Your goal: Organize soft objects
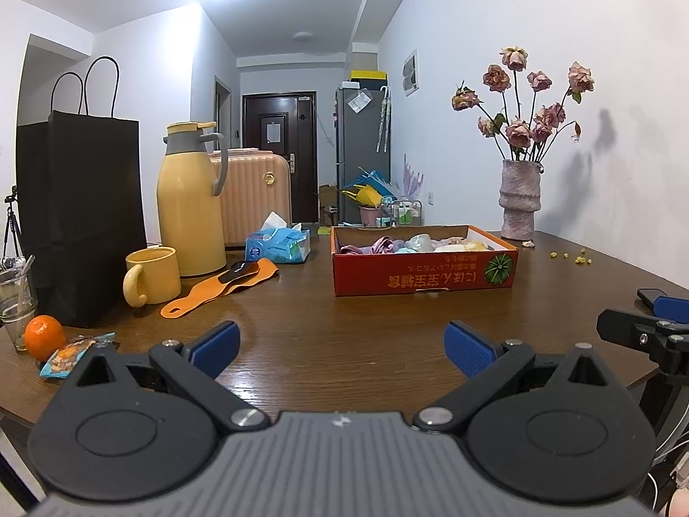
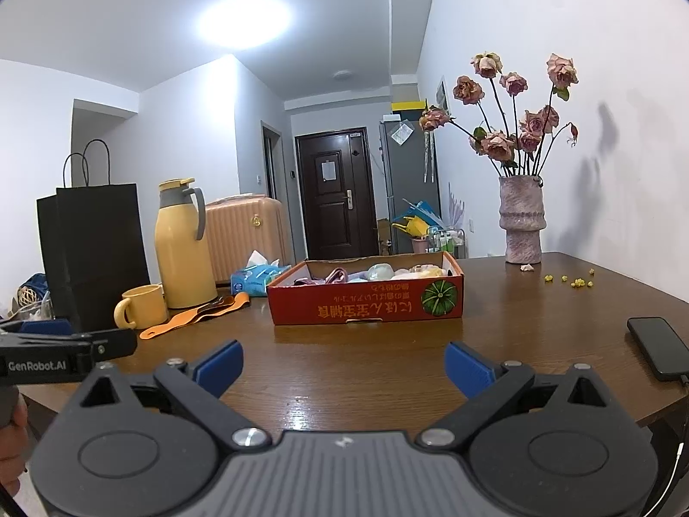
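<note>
While both grippers hang low over the near edge of the brown wooden table (image 1: 344, 301), the left gripper (image 1: 342, 351) and the right gripper (image 2: 342, 366) each have their blue-padded fingers spread wide with nothing between them. Well ahead of both sets of fingertips, farther back on the table, sits a shallow red cardboard box (image 1: 424, 273) holding the soft objects (image 1: 398, 244), a jumble of pink, pale green and cream pieces lying inside its walls and apart from either gripper. Left of the box stand a yellow mug (image 1: 153, 275) and a yellow thermos jug (image 1: 189, 202), and a vase of dried roses (image 1: 519, 198) stands behind it to the right, by the wall.
</note>
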`<state>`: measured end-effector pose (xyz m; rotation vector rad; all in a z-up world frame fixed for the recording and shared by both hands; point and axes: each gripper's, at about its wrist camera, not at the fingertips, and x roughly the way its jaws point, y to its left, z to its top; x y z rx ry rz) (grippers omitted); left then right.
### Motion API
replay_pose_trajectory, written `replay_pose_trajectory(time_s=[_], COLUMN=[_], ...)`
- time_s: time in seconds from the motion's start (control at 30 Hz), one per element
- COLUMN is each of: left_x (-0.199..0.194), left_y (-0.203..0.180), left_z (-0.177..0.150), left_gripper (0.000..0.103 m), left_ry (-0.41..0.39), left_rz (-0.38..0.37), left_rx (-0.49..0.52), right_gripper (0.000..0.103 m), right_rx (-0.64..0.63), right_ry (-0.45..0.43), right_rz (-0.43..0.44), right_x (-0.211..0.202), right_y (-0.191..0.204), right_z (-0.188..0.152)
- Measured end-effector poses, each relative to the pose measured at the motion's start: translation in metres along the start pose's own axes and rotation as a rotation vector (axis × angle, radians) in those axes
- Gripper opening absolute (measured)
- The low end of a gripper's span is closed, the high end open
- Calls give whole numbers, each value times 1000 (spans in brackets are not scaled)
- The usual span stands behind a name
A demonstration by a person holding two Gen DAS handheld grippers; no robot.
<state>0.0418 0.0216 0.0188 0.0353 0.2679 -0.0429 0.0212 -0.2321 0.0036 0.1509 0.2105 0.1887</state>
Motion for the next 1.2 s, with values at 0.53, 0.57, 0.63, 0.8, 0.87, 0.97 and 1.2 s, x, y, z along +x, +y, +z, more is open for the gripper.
replay_pose_trajectory(time_s=[0.53,0.57,0.63,0.8,0.87,0.97,1.2], left_x=[-10,-10,-12,-12,-13,-13,-16], left_y=[-3,-4,-5,-5,-5,-5,-8], left_z=[2,2,1,2,2,2,2], left_gripper=[103,103,103,103,103,103,103], left_ry=[-53,-61,-73,-77,-78,-81,-96], left_rz=[-28,-21,-8,-8,-6,-12,-15], left_rx=[4,5,10,12,12,12,22], right_gripper=[101,101,101,101,101,101,101], right_rx=[-25,-25,-28,-46,-46,-42,-38], right_ry=[-27,-31,-38,-48,-50,-54,-61], right_rz=[-11,-8,-8,-9,-8,-10,-14], right_x=[-3,-3,-5,-5,-5,-5,-6], right_y=[1,1,2,4,4,4,3], right_z=[2,2,2,2,3,3,2])
